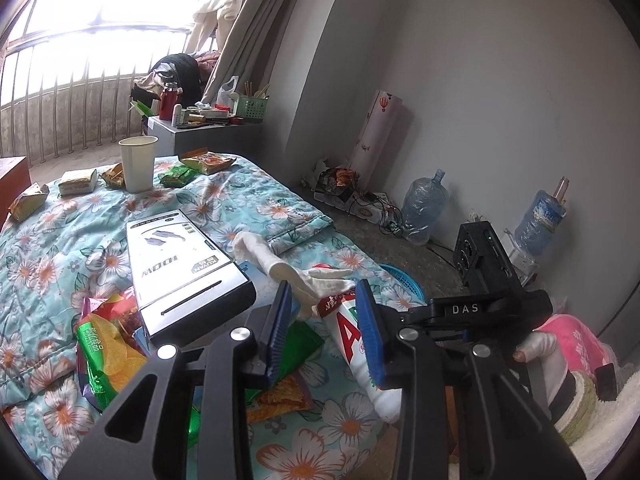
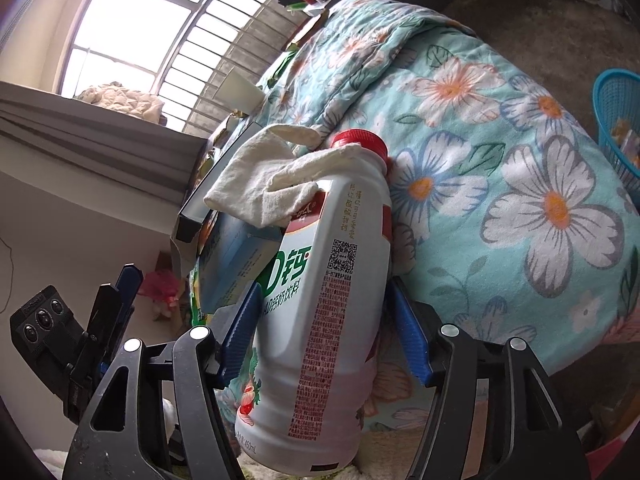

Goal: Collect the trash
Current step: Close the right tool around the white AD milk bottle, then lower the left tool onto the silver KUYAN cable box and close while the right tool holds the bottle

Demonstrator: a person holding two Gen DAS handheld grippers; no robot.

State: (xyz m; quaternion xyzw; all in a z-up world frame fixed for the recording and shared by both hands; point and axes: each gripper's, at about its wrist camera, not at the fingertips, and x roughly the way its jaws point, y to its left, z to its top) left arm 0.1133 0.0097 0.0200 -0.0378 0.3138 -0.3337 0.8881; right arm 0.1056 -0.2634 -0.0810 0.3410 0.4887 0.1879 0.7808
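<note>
The left gripper (image 1: 326, 332) hovers open and empty over wrappers (image 1: 102, 356) on the flowered quilt (image 1: 60, 248). The right gripper (image 2: 324, 334) straddles the lying white bottle (image 2: 320, 320), jaws wide, not visibly pinching. Likely light, smooth, slippery plastic: grip mid-body, below the draped glove (image 2: 276, 180).

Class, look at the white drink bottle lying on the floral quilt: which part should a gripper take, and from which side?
Grip the white drink bottle across its wide lower body, coming from the base end. The glove drapes over its shoulder near the red cap, and the right gripper already straddles that body.
</note>
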